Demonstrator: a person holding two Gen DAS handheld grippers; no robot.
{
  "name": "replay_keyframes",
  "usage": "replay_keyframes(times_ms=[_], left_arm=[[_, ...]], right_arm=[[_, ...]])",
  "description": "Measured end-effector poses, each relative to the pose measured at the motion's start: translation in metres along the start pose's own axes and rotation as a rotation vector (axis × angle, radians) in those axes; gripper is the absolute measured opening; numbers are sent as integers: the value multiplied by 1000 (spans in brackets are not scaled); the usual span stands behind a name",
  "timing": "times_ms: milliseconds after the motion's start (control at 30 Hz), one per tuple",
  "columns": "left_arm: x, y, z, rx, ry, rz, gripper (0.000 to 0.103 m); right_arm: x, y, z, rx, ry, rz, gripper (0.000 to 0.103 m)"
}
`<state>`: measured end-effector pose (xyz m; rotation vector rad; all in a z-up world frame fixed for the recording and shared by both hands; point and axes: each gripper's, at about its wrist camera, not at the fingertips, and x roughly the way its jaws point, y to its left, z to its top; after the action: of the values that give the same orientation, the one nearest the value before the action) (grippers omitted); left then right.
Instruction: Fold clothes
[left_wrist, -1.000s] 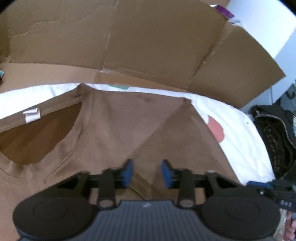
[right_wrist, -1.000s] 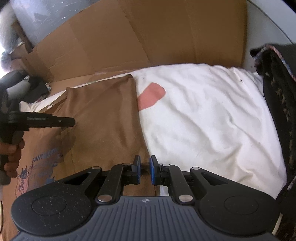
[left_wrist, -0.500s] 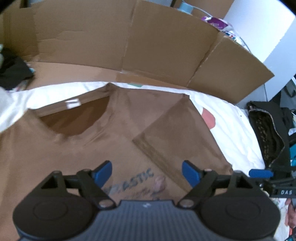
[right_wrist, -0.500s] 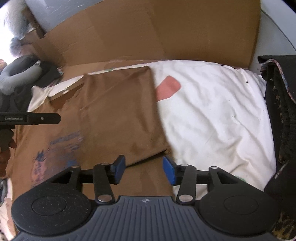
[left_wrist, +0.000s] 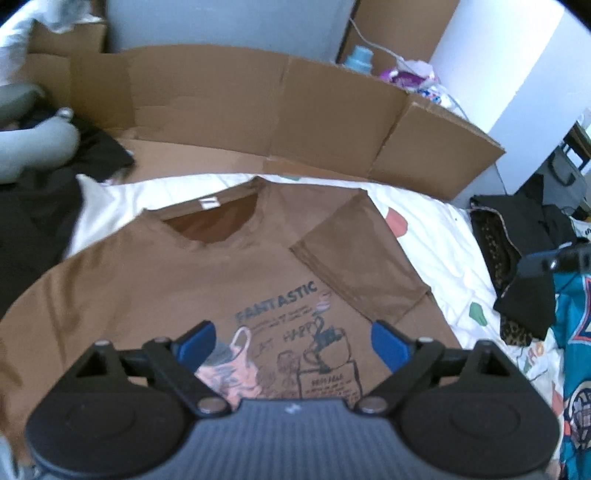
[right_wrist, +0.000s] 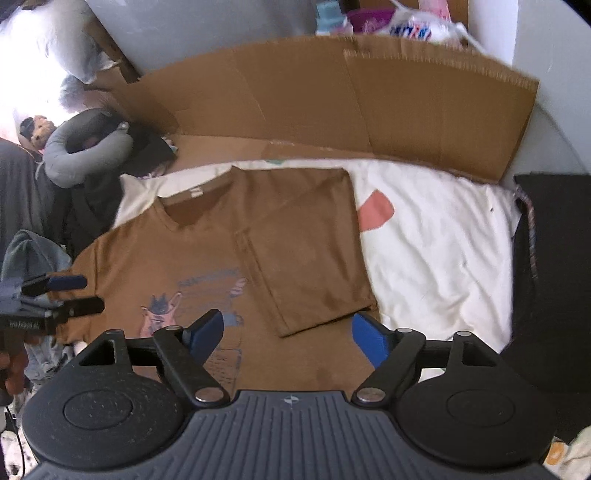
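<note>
- The left claw (left_wrist: 291, 341) hangs above the brown T-shirt (left_wrist: 184, 280), its jaws opening with nothing between the blue pads (left_wrist: 195, 339); the shirt's printed chest lies directly below.
- The right claw (right_wrist: 288, 334) likewise has jaws opening and empty, clear of the cloth below it.
- Just ahead of the right claw, the shirt's right side with its sleeve (right_wrist: 306, 258) lies folded inward over the front, its hem edge near the claw.
- The collar lies farther ahead.
- To the right of the fold the white sheet (right_wrist: 443, 251) is bare up to the cardboard wall (right_wrist: 332, 103) behind.
- The other sleeve lies flat, unfolded, beside the left claw.
</note>
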<state>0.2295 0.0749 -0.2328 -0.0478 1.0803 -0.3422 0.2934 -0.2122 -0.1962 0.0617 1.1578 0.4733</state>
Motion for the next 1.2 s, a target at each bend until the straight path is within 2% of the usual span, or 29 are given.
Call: replay_keyframes(times_ms=[167, 333, 500, 633, 933, 1033, 1200], left_arm=[[-47, 17, -7, -67, -24, 29, 93], [-95, 29, -10, -86, -51, 64, 93], [-135, 43, -20, -96, -74, 93, 94], [-157, 57, -33, -128, -83, 121, 94], [-189, 87, -63, -217, -100, 169, 94], [-198, 99, -69, -259, -122, 141, 92], [-207, 113, -71, -260, -143, 193, 89]], right_arm=[[-38, 15, 15, 36, -14, 12, 83], [-71, 37, 24, 17, -25, 11, 84], [-93, 59, 22, 30, -35, 8, 84], [-104, 82, 20, 6, -33, 38, 84], [-102, 115, 2, -53, -19, 83, 85], [-91, 121, -5, -74, -5, 83, 85], [-77, 135, -15, -116, -37, 77, 85]])
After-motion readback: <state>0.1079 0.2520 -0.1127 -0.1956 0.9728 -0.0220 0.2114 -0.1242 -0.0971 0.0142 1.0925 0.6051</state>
